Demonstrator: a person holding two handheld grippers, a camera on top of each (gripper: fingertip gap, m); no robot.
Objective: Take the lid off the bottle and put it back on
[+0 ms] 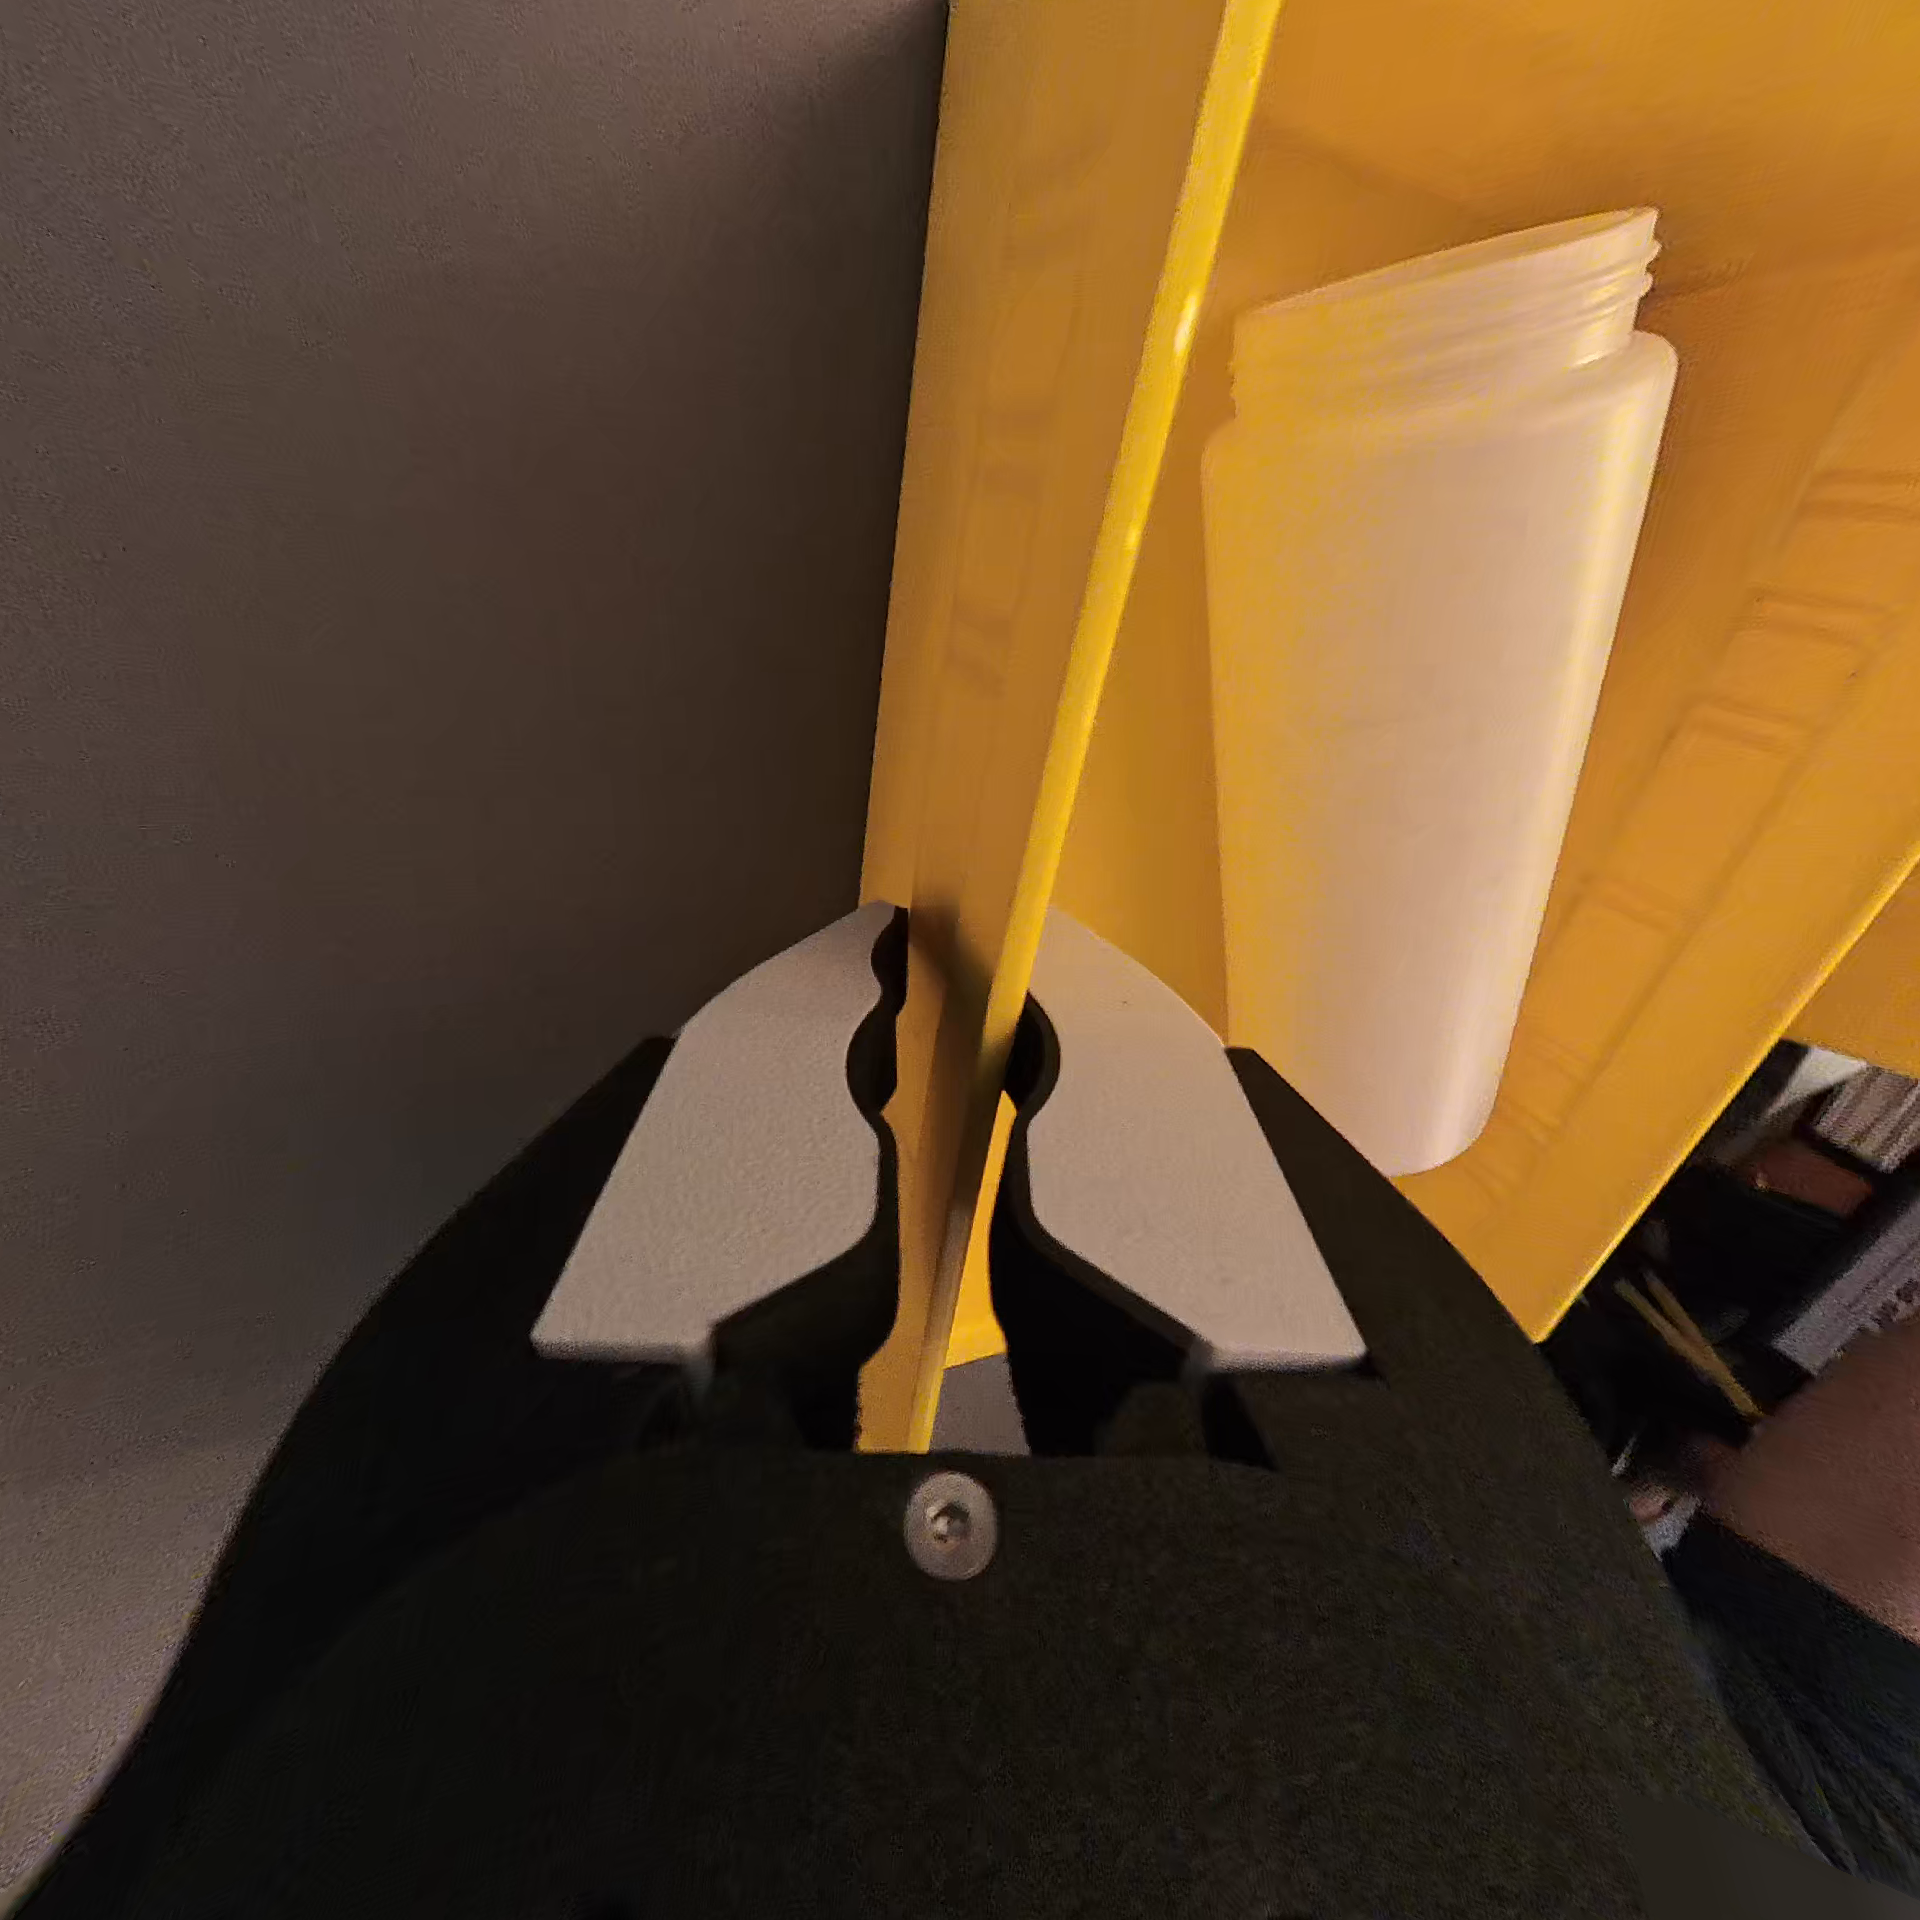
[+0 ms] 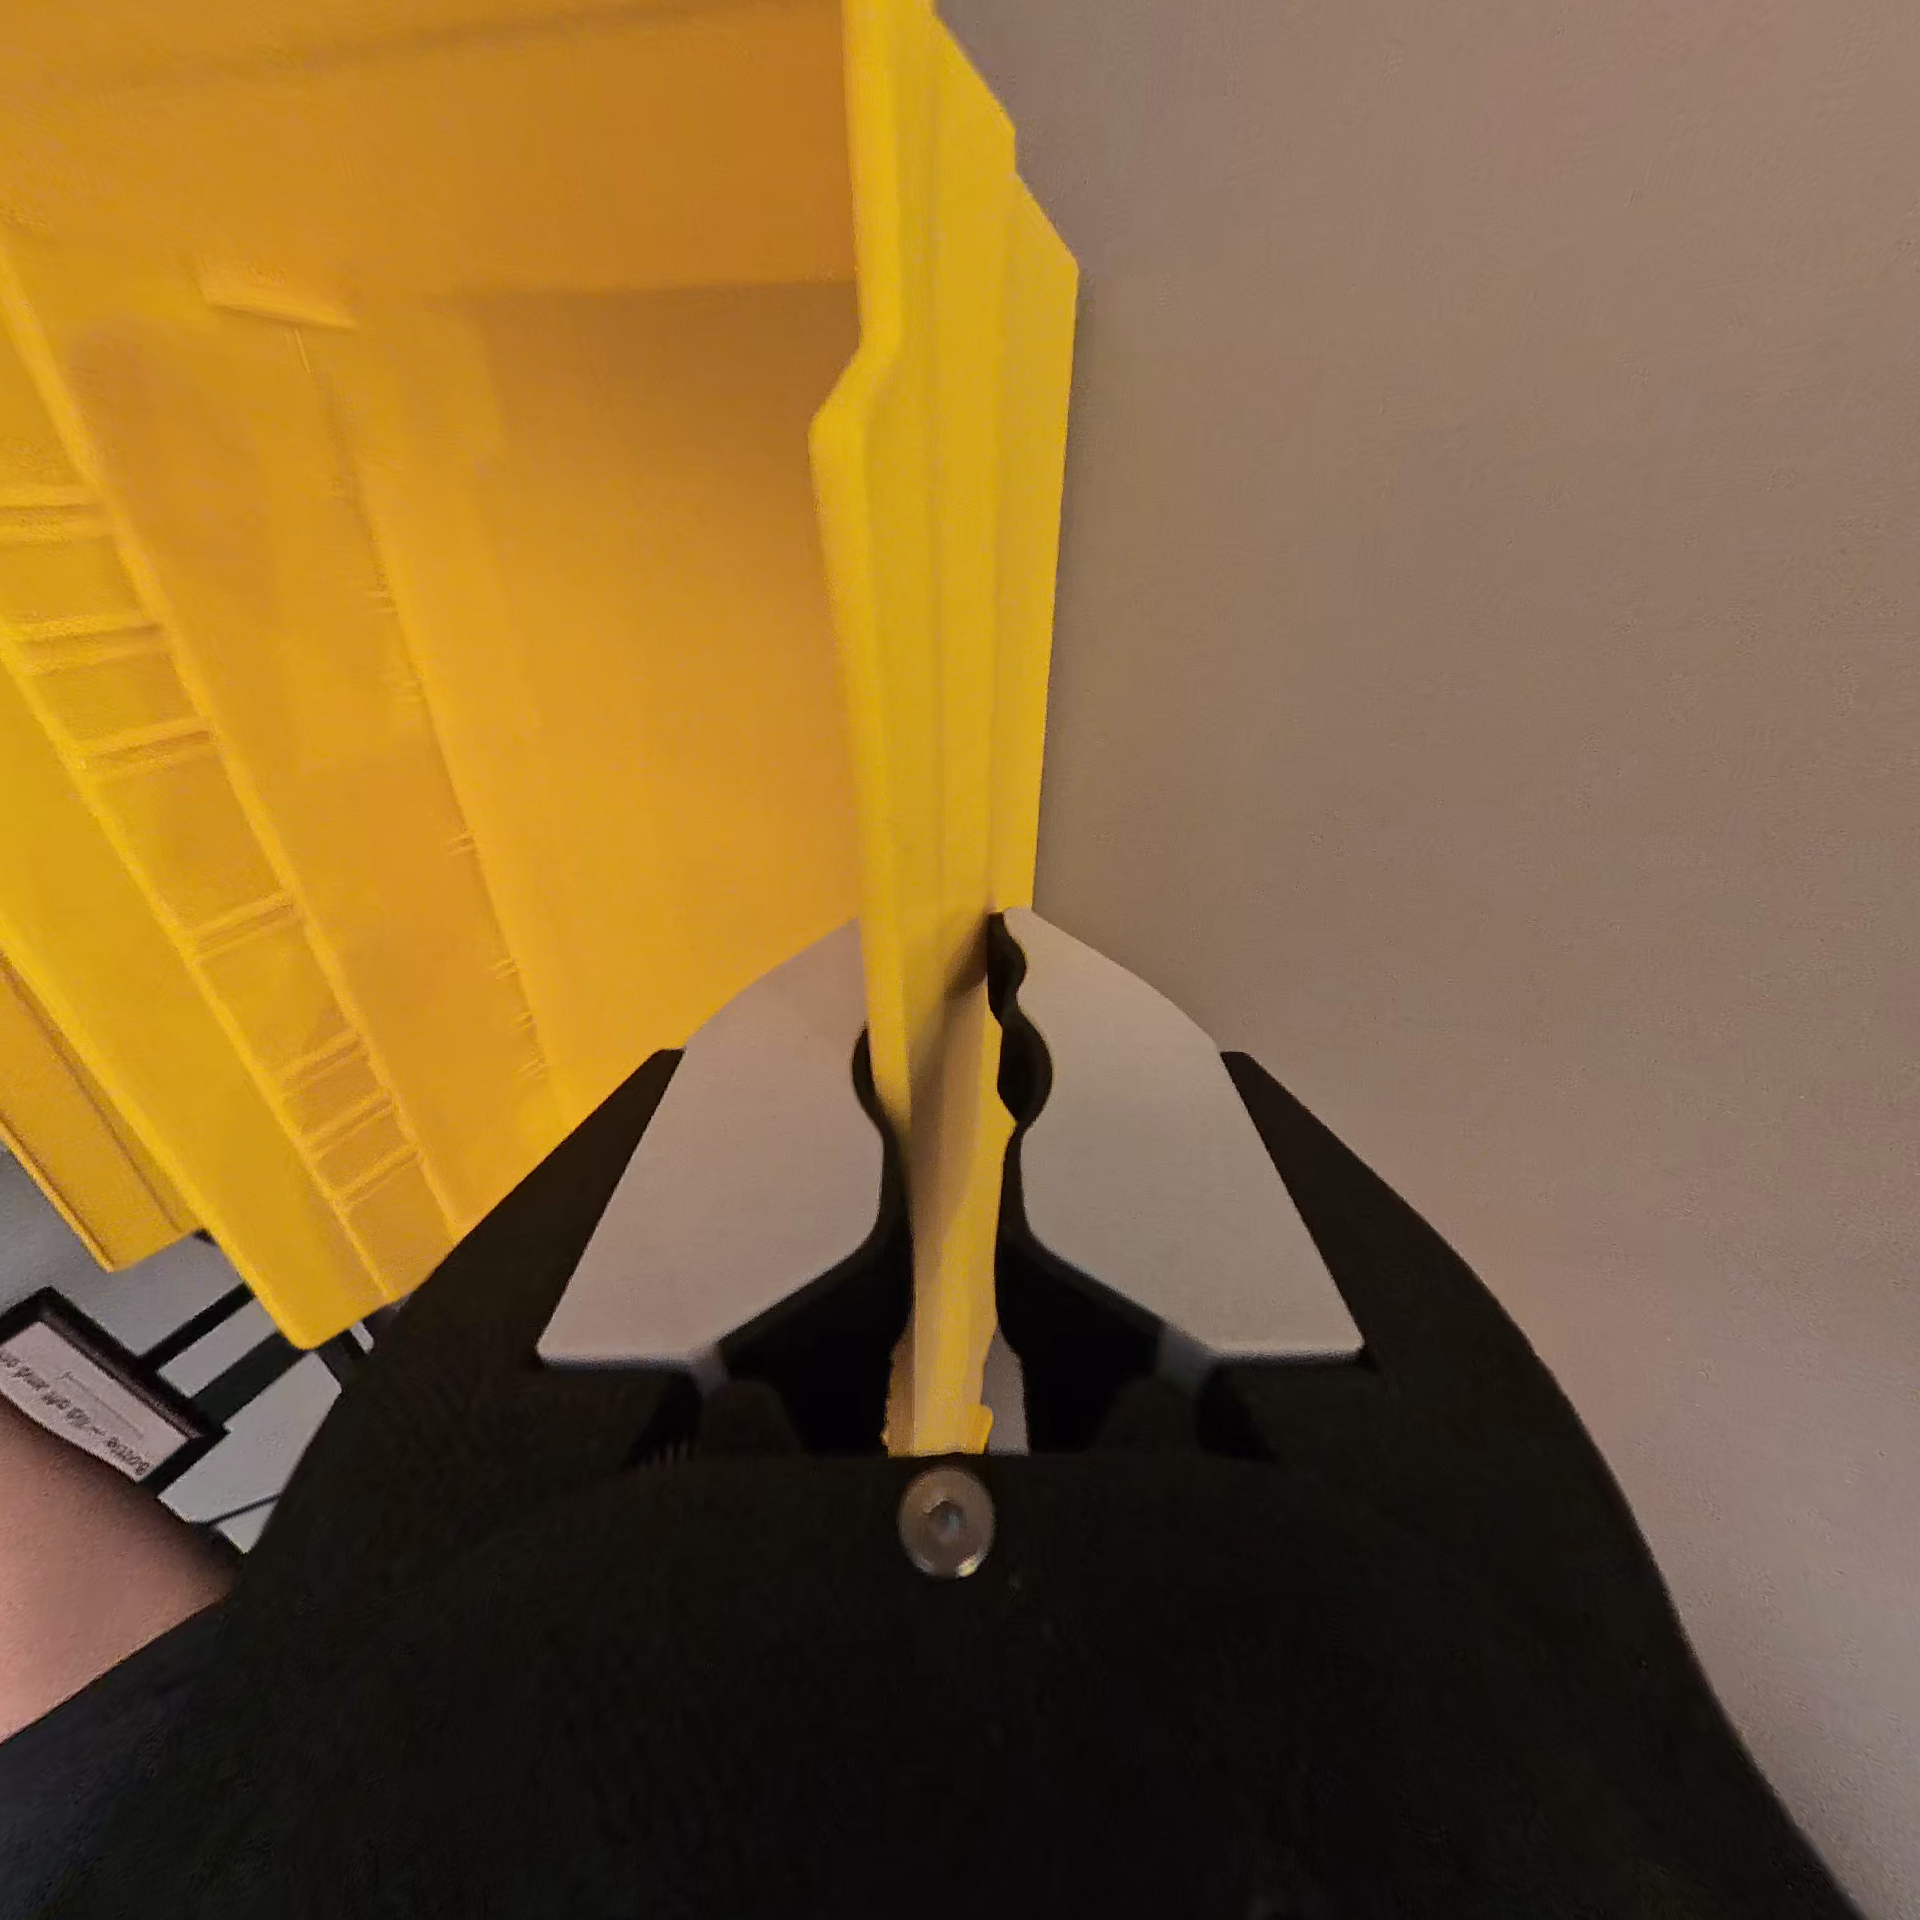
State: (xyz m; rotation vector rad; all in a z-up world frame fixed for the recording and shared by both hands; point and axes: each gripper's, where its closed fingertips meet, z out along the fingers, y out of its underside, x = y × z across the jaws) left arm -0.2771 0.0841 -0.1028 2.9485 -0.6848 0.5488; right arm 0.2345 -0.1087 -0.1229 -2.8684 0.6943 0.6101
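A translucent white bottle [image 1: 1434, 686] with a bare threaded neck and no lid stands inside a yellow plastic bin [image 1: 1049, 436]. My left gripper [image 1: 956, 935] is shut on the bin's left wall rim, with the bottle just to the right of it. In the right wrist view, my right gripper [image 2: 925, 935] is shut on the bin's right wall rim [image 2: 935, 675]. The bottle does not show in the right wrist view. No lid is in view in either frame.
A grey tabletop [image 1: 416, 623] lies left of the bin and also right of it in the right wrist view [image 2: 1455, 623]. A person's arm [image 1: 1829, 1455] and dark clutter show at the lower right. A framed card [image 2: 83, 1392] sits at the lower left.
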